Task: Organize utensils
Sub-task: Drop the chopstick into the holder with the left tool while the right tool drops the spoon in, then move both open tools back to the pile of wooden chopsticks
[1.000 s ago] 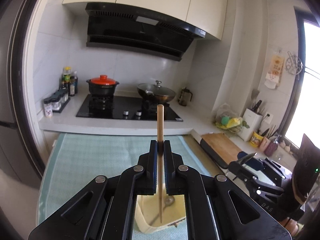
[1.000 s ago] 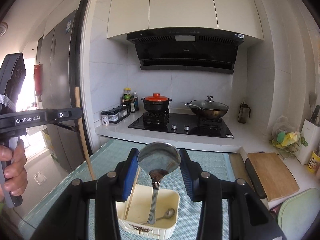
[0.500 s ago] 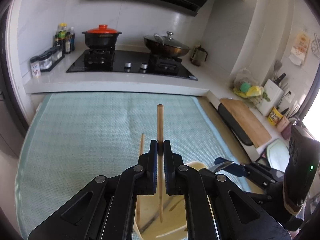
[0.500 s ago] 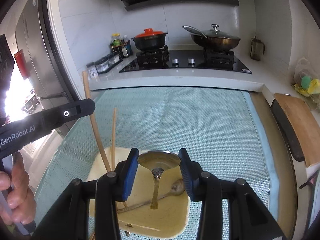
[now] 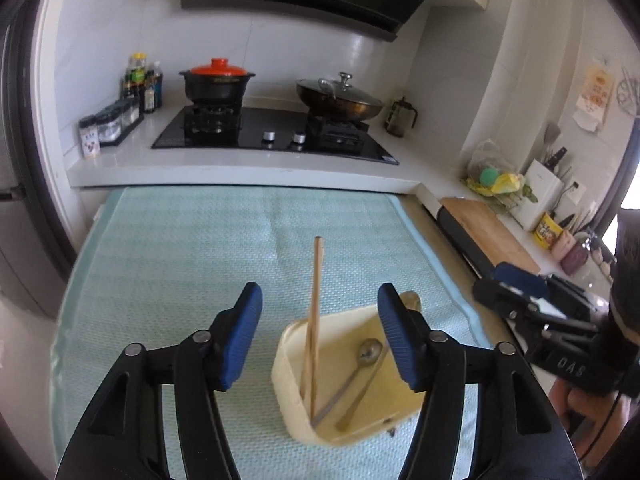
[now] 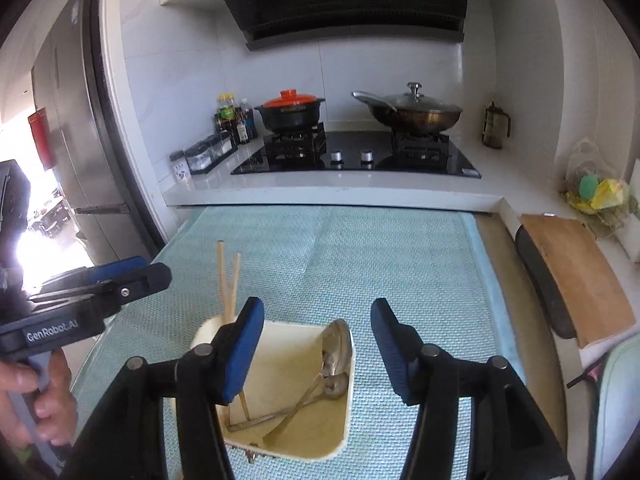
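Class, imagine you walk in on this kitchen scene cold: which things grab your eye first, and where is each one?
First, the cream tub on the teal mat, with two wooden chopsticks leaning up from its left corner and spoons along its right side. Next, the open left claw and right claw hovering over it, holding nothing. Behind, the red-lidded black pot on the stove.

black tool (image 5: pixel 320 312), blue pads (image 5: pixel 244 332), silver screws.

Both wrist cameras look steeply down from close above the cream container (image 5: pixel 294 364) (image 6: pixel 280 356), facing the stove beyond it, the left view from its left.
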{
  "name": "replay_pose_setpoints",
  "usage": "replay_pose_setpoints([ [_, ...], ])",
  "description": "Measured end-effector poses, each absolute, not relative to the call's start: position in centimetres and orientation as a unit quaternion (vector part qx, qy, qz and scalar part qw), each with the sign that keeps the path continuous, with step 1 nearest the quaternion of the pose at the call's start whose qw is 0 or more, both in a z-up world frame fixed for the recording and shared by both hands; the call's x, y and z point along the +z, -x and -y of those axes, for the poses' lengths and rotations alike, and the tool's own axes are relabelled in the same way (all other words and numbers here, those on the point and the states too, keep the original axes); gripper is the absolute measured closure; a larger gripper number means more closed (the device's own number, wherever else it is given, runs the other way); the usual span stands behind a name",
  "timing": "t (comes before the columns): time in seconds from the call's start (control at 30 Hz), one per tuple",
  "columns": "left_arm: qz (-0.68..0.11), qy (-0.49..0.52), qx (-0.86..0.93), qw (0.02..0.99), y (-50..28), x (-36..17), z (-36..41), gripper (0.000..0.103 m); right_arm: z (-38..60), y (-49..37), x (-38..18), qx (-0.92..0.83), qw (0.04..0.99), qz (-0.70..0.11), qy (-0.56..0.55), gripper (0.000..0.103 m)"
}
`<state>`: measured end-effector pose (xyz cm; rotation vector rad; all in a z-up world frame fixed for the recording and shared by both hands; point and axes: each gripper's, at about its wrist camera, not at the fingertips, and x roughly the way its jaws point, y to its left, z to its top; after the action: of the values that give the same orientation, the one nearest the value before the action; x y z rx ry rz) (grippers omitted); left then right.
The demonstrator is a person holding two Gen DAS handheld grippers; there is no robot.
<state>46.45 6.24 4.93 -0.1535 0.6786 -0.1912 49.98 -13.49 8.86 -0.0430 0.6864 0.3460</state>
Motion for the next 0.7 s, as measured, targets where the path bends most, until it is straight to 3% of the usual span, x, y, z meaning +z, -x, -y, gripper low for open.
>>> replay_pose_setpoints([
  [0.1,-0.325,0.021,-0.084,0.942,-40.6,7.0,-7.4,0.017,14.6,-45.2,11.5,0.179,0.935,-0.305,0.04,0.041],
  [0.27,-0.332,-0.047,-0.067,0.94,-29.2,6.7,-9.4,0.008,16.3,-35.7,11.8,0.19,0.938,-0.275,0.086,0.041],
  [0.5,-0.357,-0.015,-0.023,0.934,-17.1,-1.4,-10.0,0.006,17.6,-24.0,4.5,0.16,0.942,-0.27,0.123,0.04],
  [0.7,-0.383,0.045,-0.005,0.922,-12.9,-9.5,-7.8,0.006,17.5,-17.5,-4.2,0.15,0.93,-0.32,0.099,0.04],
])
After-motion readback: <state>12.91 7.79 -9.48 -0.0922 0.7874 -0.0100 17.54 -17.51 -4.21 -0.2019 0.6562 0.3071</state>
